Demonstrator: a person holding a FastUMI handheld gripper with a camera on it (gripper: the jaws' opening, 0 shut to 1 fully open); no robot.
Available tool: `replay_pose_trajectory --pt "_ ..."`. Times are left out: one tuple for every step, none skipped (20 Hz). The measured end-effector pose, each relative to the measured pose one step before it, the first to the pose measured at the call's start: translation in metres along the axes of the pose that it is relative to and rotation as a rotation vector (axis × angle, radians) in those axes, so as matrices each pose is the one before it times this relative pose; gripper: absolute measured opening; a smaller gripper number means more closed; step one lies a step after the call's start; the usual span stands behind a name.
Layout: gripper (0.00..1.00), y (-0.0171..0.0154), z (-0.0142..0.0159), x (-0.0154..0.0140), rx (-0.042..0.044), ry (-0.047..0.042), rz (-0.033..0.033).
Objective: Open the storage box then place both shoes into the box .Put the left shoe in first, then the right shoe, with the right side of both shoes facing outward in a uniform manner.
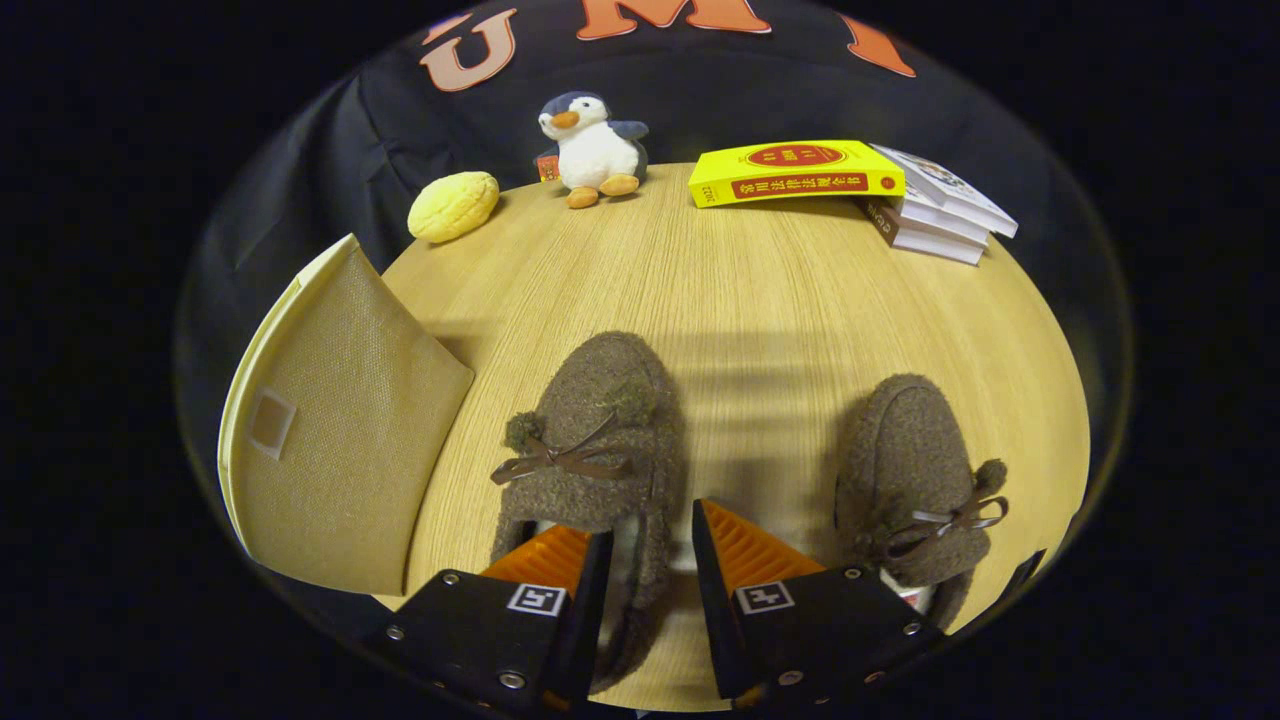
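By the table's (760,300) left edge the storage box (340,440) looks shut, while the gripper (650,560), fingers parted, straddles the left shoe's (600,440) side wall, and a thin pinch could slip; the right shoe (915,480) waits near the right edge.

At the far edge of the wooden table (760,300), a plush penguin (592,148) is sitting upright, a yellow bun-shaped toy (453,206) is lying just beside it, and 1 yellow book (796,172) is leaning on a stack of pale books (940,215).
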State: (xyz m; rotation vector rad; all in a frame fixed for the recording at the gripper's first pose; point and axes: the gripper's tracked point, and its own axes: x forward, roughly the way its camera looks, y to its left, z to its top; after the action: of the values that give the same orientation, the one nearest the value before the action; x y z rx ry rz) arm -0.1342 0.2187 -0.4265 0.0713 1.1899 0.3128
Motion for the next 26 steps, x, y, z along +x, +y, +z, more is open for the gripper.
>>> replay_pose_trajectory --pt "0.38 -0.00149 -0.00261 0.00139 0.01875 0.00678 -0.00418" --pt "0.35 -0.00010 0.00054 0.00252 0.02658 0.01039 0.00335" --pt "0.29 0.00042 -0.00182 0.00076 0.02083 0.01989 0.00768" --pt "0.28 0.00097 0.00053 0.00116 0.01512 0.00977 0.00954" --pt "0.24 0.00036 -0.00022 -0.00013 0.00550 0.00791 0.00925" --pt "0.22 -0.00073 0.00091 -0.00064 0.00592 0.00440 0.00996" --pt "0.16 -0.00143 0.00017 -0.00116 0.01719 0.00572 0.00635" --pt "0.12 -0.00109 0.00013 -0.00111 0.02725 0.00633 0.00211" --pt "0.06 0.00108 0.00146 -0.00218 0.02750 0.00127 0.00329" --pt "0.04 -0.00050 0.00713 -0.00426 0.01154 -0.00732 0.00021" --pt "0.04 0.00155 -0.00454 -0.00443 0.00051 -0.00764 -0.01253" --pt "0.03 0.00268 0.00181 -0.00738 -0.00776 -0.00607 -0.00515" --pt "0.03 0.00483 0.00147 -0.00847 0.00132 -0.00578 0.00666" --pt "0.03 0.00666 0.00246 -0.00898 0.01035 -0.00235 0.01384" --pt "0.04 0.00710 0.00348 -0.00958 0.01841 -0.00320 0.01091" --pt "0.03 0.00811 0.00411 -0.01087 0.01574 -0.00488 0.00921" --pt "0.03 0.00975 0.00543 -0.01155 0.00854 -0.01144 0.00781" --pt "0.03 0.01066 0.00679 -0.01040 0.00067 -0.01600 0.00882" --pt "0.03 0.01173 0.00616 -0.01119 -0.00145 -0.01569 0.00799" --pt "0.03 0.01284 0.00667 -0.01021 -0.00056 -0.01430 0.01042" --pt "0.03 0.01388 0.00535 -0.00923 0.00189 -0.01546 0.01312" --pt "0.03 0.01432 0.00911 -0.00485 -0.00004 -0.01392 0.01540" --pt "0.03 0.01492 0.00201 -0.00472 -0.00006 -0.01033 0.01450" --pt "0.03 0.01425 0.00298 -0.00430 -0.00262 -0.00457 0.01339" --pt "0.03 0.01442 0.00000 -0.00134 0.00235 -0.00133 0.01131" --pt "0.03 0.01460 -0.00065 0.00035 -0.00039 0.00392 0.01175"
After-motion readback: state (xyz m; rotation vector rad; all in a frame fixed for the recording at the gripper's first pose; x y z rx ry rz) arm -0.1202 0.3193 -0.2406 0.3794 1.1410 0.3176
